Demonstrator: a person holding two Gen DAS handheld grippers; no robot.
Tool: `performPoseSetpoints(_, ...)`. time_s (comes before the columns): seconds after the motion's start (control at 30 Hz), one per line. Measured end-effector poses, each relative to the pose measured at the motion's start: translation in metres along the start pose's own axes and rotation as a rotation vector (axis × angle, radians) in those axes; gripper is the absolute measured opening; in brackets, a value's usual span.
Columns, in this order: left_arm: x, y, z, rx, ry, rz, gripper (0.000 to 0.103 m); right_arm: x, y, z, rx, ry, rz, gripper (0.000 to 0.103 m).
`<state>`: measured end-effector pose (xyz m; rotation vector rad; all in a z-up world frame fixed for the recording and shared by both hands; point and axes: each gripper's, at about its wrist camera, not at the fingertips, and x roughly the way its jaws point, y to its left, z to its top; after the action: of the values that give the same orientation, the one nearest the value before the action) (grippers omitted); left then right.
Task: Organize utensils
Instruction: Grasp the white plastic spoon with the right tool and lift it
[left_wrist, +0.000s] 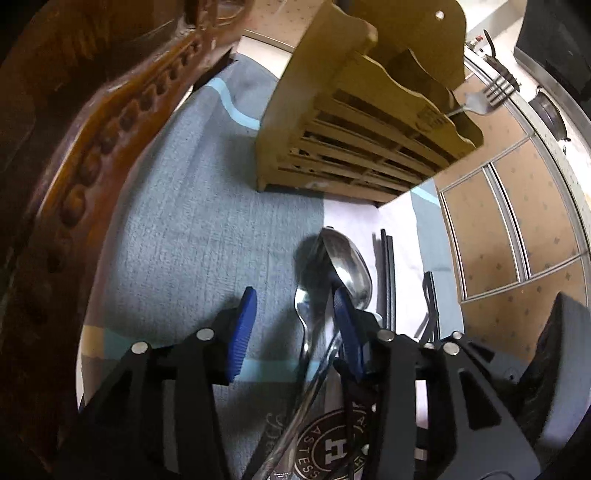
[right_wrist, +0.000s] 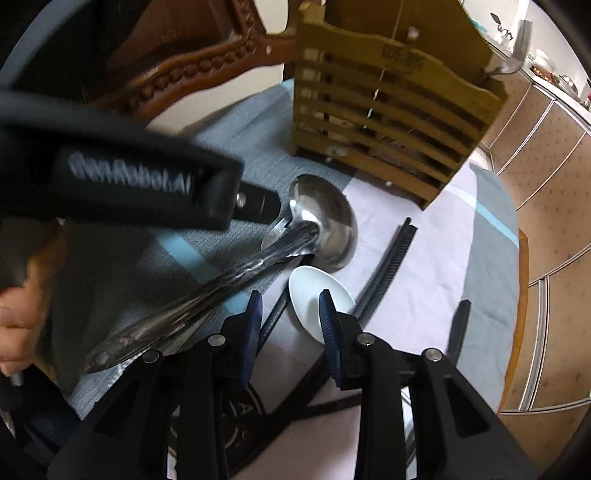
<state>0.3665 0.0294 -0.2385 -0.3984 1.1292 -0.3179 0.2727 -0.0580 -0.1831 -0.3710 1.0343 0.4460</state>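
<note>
Left gripper (left_wrist: 291, 317): jaws apart, nothing clamped; spoons (left_wrist: 347, 273) lie on the cloth (left_wrist: 192, 221) between and past its pads, one handle against the right pad.

Right gripper (right_wrist: 290, 321): jaws apart, empty, poised over a white spoon (right_wrist: 317, 295) lying beside black chopsticks (right_wrist: 388, 266).

Ladle (right_wrist: 325, 221): bowl resting on the cloth, crossing the other handles.

Rack (left_wrist: 369, 122): upright beyond the pile, fork (left_wrist: 487, 96) standing in it.

Risk: handles overlap, so closing on one piece may catch two or drag the ladle; the smooth white spoon could squirt from the pads.
</note>
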Motion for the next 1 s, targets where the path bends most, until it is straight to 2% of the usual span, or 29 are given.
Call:
performPoseSetpoints(0.03, 0.0, 0.001, 0.0, -0.004, 0.0, -0.003, 0.043, 0.003, 0.0, 0.001, 0.002, 0.001, -0.005, 0.024)
performPoseSetpoints(0.07, 0.0, 0.002, 0.001, -0.005, 0.0, -0.005, 0.043, 0.005, -0.001, 0.002, 0.014, 0.003, -0.004, 0.023)
performPoseSetpoints(0.1, -0.001, 0.002, 0.001, -0.006, -0.001, -0.008, 0.043, 0.005, -0.004, 0.002, 0.032, -0.002, 0.003, 0.015)
performPoseSetpoints(0.2, -0.001, 0.002, 0.001, -0.004, -0.001, -0.014, 0.044, 0.001, -0.013, 0.004, 0.075, -0.016, 0.023, 0.007)
performPoseSetpoints(0.43, -0.003, 0.003, 0.001, -0.018, -0.013, -0.037, 0.046, -0.032, -0.046, 0.003, 0.184, -0.122, 0.132, 0.005)
performPoseSetpoints(0.6, -0.005, 0.004, 0.003, -0.021, -0.025, -0.061, 0.047, -0.058, -0.086, 0.003, 0.354, -0.241, 0.288, 0.004)
performPoseSetpoints(0.77, -0.003, 0.001, 0.002, -0.012, -0.026, -0.074, 0.049, -0.072, -0.106, 0.004, 0.5, -0.346, 0.435, 0.003)
performPoseSetpoints(0.87, 0.0, -0.001, 0.002, -0.008, -0.025, -0.078, 0.05, -0.078, -0.121, 0.008, 0.554, -0.396, 0.483, 0.003)
performPoseSetpoints(1.0, 0.003, -0.004, 0.003, -0.007, -0.029, -0.083, 0.05, -0.085, -0.141, 0.005, 0.641, -0.4, 0.551, 0.003)
